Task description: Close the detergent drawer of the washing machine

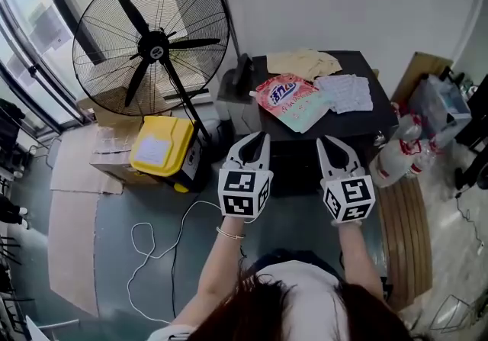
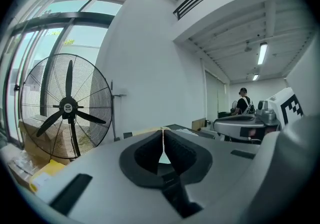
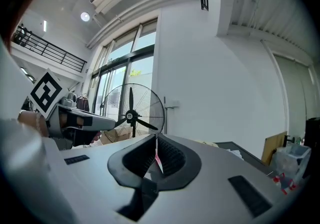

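Observation:
In the head view both grippers are held up side by side in front of a black washing machine (image 1: 358, 122). Its front is hidden behind and below them, and I cannot make out a detergent drawer. My left gripper (image 1: 259, 136) has its tips pressed together with nothing between them, as the left gripper view (image 2: 163, 131) also shows. My right gripper (image 1: 326, 141) is likewise shut and empty, its pads meeting in the right gripper view (image 3: 156, 139). A pink detergent bag (image 1: 288, 97), a beige cloth (image 1: 303, 63) and a white patterned sheet (image 1: 347, 91) lie on the machine's top.
A large black floor fan (image 1: 152, 42) stands at the left, with a yellow box (image 1: 162, 146) on cardboard below it. A white cable (image 1: 156, 244) loops on the floor. Bottles (image 1: 400, 150) and a wooden board (image 1: 402, 233) are at the right. A person (image 2: 243, 103) stands far off.

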The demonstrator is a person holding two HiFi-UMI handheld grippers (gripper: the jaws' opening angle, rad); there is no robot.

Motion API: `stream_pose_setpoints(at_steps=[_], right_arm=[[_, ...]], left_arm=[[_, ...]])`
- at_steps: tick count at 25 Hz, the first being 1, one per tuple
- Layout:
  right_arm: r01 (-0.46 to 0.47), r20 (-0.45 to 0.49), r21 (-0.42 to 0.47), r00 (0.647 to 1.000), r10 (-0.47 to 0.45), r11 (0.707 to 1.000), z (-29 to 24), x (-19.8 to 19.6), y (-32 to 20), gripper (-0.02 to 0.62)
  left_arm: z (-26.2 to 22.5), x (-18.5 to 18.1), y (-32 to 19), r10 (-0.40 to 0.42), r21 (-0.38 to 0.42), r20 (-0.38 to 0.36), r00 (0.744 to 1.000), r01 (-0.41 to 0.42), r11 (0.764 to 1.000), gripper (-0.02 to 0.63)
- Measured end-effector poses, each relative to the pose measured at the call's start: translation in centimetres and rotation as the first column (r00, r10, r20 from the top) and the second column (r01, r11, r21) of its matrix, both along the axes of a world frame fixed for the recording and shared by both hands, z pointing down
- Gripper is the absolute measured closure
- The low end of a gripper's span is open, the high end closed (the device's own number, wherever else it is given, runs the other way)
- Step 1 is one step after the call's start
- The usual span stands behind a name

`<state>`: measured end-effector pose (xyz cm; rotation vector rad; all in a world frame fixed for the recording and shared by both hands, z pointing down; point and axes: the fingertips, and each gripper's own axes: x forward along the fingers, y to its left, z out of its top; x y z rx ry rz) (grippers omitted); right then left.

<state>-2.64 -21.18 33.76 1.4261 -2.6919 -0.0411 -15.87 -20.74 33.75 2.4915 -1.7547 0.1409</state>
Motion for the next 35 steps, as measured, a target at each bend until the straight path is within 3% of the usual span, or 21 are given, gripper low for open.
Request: stream_pose_setpoints(at_steps=[17,25,35], right_arm=[[0.047,-0.02,0.078,0.999,-0.045,0.996,-4.2,5.7,3.8,0.568],[0.081,-0.029,0.077,0.996,-0.079,0.994,-3.8,8.8,5.7,0.568],[0.106,-0.027,0.089,0.994,-0.104,0.99,-4.5,10.0,7.2,0.569]], left_arm=[[-4.3,6.0,4.8,-0.06,0.066,0.007,0.998,0.059,0.996,0.581],[-4.1,9.1,7.4,-0.097,0.064,0.009,0.995,0.096,0.993,0.581],[-4.4,10.3,9.8,-0.124,0.061,0.015,0.992,0.123,0.991,0.581]])
